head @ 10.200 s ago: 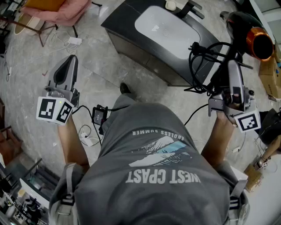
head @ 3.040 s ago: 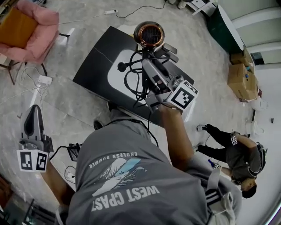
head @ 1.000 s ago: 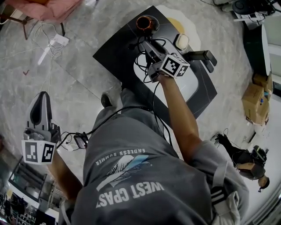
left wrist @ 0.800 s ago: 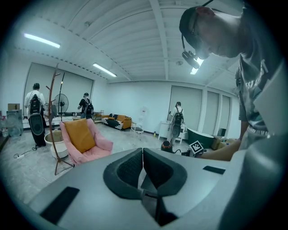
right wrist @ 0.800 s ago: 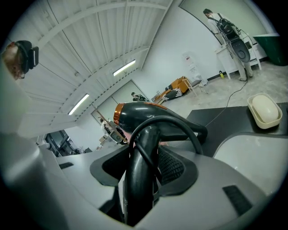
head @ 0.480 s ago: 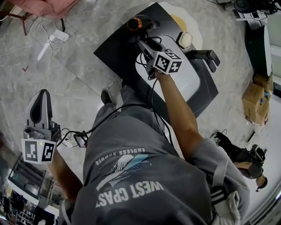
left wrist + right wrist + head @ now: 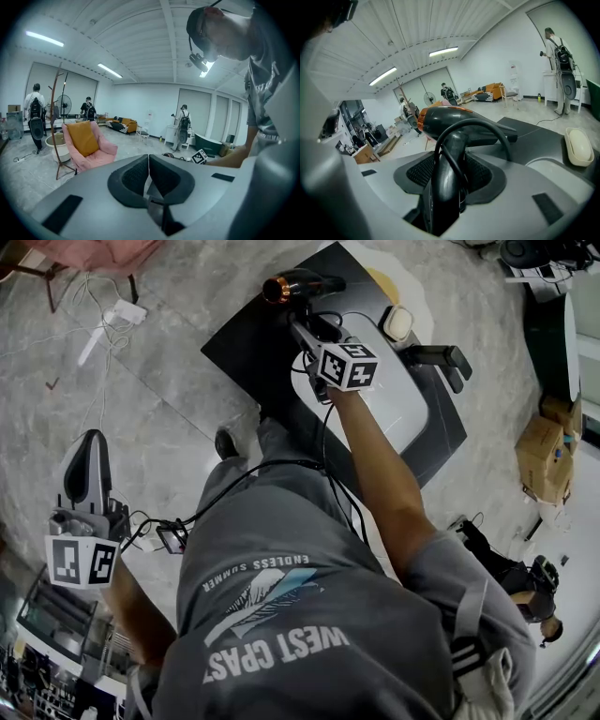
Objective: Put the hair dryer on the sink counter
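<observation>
The hair dryer (image 7: pixel 295 284) is black with an orange ring at one end, and its cord (image 7: pixel 323 329) is looped around the handle. My right gripper (image 7: pixel 314 334) is shut on the handle and holds the dryer over the far left corner of the black sink counter (image 7: pixel 246 345), barrel sideways. Whether it touches the counter I cannot tell. In the right gripper view the handle (image 7: pixel 446 187) stands between the pads (image 7: pixel 422 172) of the right gripper (image 7: pixel 450 176), with the barrel (image 7: pixel 454 121) lying across beyond them. My left gripper (image 7: pixel 91 442) hangs shut and empty over the floor at the left; its jaws meet in the left gripper view (image 7: pixel 148 168).
A white basin (image 7: pixel 398 404) is sunk in the counter, with a black faucet (image 7: pixel 436 359) and a soap dish (image 7: pixel 398 322) behind it. On the floor lie a power strip (image 7: pixel 120 318), cables and a small device (image 7: pixel 173 538). A pink chair (image 7: pixel 89 251), cardboard boxes (image 7: pixel 548 442) and a crouching person (image 7: pixel 511 568) surround the area.
The dryer has tipped over: its orange end faced up a second ago and now points sideways to the left. The right gripper has shifted slightly toward the counter's far corner. The left gripper stayed put.
</observation>
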